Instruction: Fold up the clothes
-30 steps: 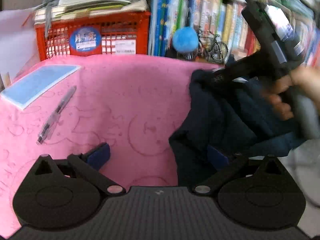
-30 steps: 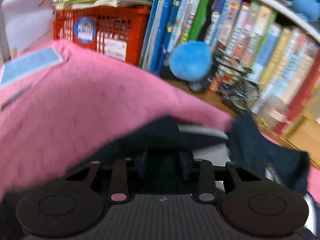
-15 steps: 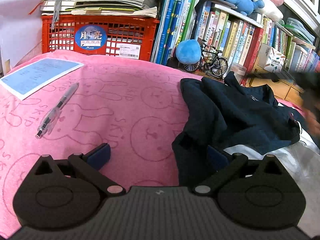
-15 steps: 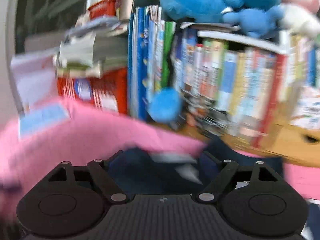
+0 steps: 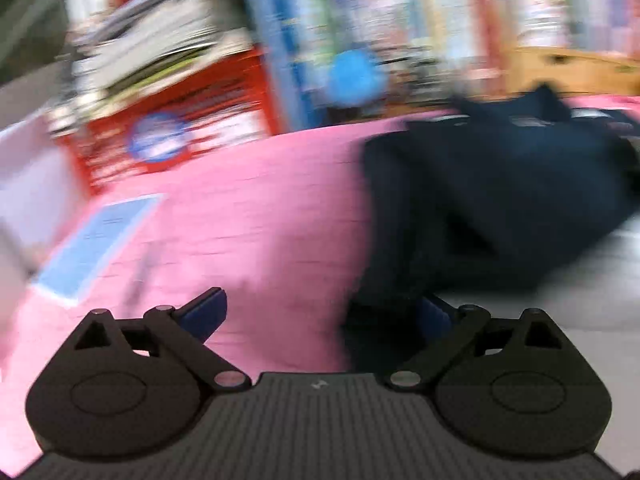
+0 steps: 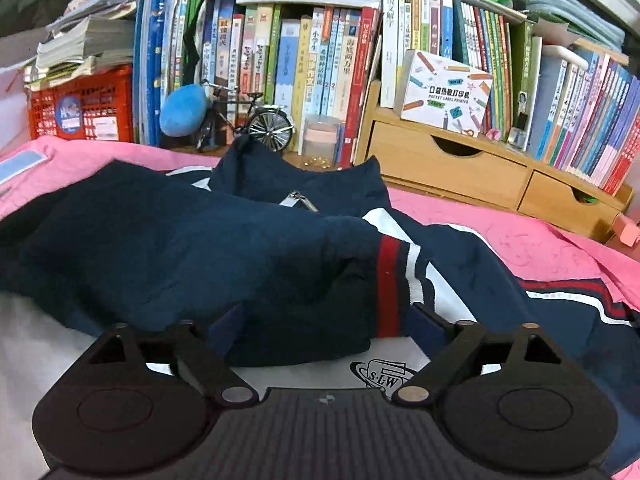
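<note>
The navy jacket lies rumpled at the pink blanket's near edge, light, limp and slippery-looking, best pinched at its striped cuff; both the right gripper, just opened, and the left gripper are spread and empty.

Navy jacket with 1 red band and white stripes on the sleeve cuff, and a white panel bearing a black oval "S·L·W" crest. Pink cloth beneath it, faintly patterned. Red lattice crate carrying a round blue label. Pale blue sheet with white border. Bright blue plush ball. Black model bicycle. Light wooden drawers. Multicoloured book spines. Gripper pads dark blue, housings black.
</note>
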### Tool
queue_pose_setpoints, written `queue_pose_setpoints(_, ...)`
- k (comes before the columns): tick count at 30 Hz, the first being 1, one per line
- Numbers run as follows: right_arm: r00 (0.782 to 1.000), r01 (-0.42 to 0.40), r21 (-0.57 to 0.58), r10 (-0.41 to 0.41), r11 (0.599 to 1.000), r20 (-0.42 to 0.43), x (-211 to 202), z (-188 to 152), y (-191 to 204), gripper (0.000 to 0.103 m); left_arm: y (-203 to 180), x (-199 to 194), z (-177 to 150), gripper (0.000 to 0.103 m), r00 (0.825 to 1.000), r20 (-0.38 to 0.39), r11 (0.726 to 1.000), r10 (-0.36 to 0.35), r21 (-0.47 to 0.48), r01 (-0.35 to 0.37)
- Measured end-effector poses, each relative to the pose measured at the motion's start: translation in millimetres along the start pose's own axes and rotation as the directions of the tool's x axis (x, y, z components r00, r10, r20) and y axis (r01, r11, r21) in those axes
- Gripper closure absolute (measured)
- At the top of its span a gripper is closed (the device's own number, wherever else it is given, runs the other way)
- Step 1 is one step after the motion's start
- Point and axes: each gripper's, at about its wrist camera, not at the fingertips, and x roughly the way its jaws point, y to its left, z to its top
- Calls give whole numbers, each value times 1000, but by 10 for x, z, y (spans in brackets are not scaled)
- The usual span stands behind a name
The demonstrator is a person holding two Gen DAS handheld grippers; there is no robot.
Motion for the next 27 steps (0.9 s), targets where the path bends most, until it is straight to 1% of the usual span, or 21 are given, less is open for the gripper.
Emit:
queue_pose_setpoints(3, 999, -43, 46, 43, 998, -12, 61, -85, -42, 8, 197, -21, -63, 0, 998, -14, 997, 57, -52, -57)
queue_pose_setpoints(4, 998, -55, 65, 56, 996, -15, 60, -108, -71, 7, 236, -42, -87, 0, 997, -21, 995, 79, -52, -80)
queue_pose_setpoints(6, 998, -61, 91, 63, 994, -18, 64, -117, -115, 7, 253, -102, -127, 3, 985, -43, 986, 167, -1, -167)
queue_pose_setpoints(7, 998, -63, 101, 65, 993, -19, 60, -123, -140, 7, 277, -151, -141, 3, 980, -41, 981, 194, 21, -193)
queue_pose_setpoints(8, 997, -66, 112, 68, 992, -20, 56, -129, -165, 7, 322, -230, -149, 3, 979, -36, 980, 199, 25, -198)
queue_pose_setpoints(10, 997, -68, 138, 71, 988, -20, 50, -148, -220, 6, 469, -409, -93, 3, 988, -15, 988, 151, -38, -151)
queue_pose_setpoints(12, 996, -80, 171, 86, 982, -29, 76, -152, -271, 4, 550, -520, 66, 2, 998, 22, 994, 61, -95, -58)
queue_pose_setpoints(14, 995, -84, 186, 91, 979, -30, 88, -153, -289, 3, 496, -511, 295, 0, 998, 64, 995, -27, -95, 33)
queue_pose_setpoints(15, 996, -83, 187, 90, 979, -28, 86, -153, -287, 3, 425, -460, 409, 0, 996, 81, 996, -40, -76, 46)
queue_pose_setpoints(16, 996, -82, 189, 88, 979, -26, 84, -154, -285, 3, 308, -363, 522, 0, 995, 94, 999, -23, -39, 27)
queue_pose_setpoints(18, 993, -114, 253, 117, 961, 5, 59, -179, -377, 3, 71, -91, 717, 0, 995, 98, 999, 22, 23, -25)
queue_pose_setpoints(19, 991, -132, 287, 131, 949, 23, 45, -193, -428, 3, -45, 60, 791, 0, 995, 88, 998, 37, 46, -41)
queue_pose_setpoints(20, 987, -162, 349, 153, 923, 54, 27, -230, -520, 3, -148, 217, 845, 1, 997, 66, 998, 37, 57, -41)
queue_pose_setpoints(22, 975, -222, 468, 185, 855, 123, -11, -320, -705, 3, -308, 533, 922, 2, 1000, 6, 998, 17, 58, -17)
queue_pose_setpoints(23, 968, -250, 512, 199, 822, 154, -17, -366, -784, 3, -379, 672, 947, 5, 1000, -26, 998, 2, 60, -1)
queue_pose_setpoints(24, 960, -279, 552, 212, 786, 184, -21, -411, -862, 3, -450, 790, 962, 15, 998, -57, 998, -8, 63, 12)
queue_pose_setpoints(25, 954, -298, 577, 217, 761, 206, -21, -443, -909, 4, -513, 875, 957, 25, 996, -82, 997, -19, 67, 25)
queue_pose_setpoints(26, 952, -304, 587, 218, 750, 215, -16, -452, -928, 4, -564, 922, 931, 50, 994, -102, 997, -37, 67, 44)
queue_pose_setpoints(27, 953, -300, 583, 216, 755, 211, -15, -442, -917, 4, -593, 949, 914, 70, 992, -109, 996, -57, 57, 64)
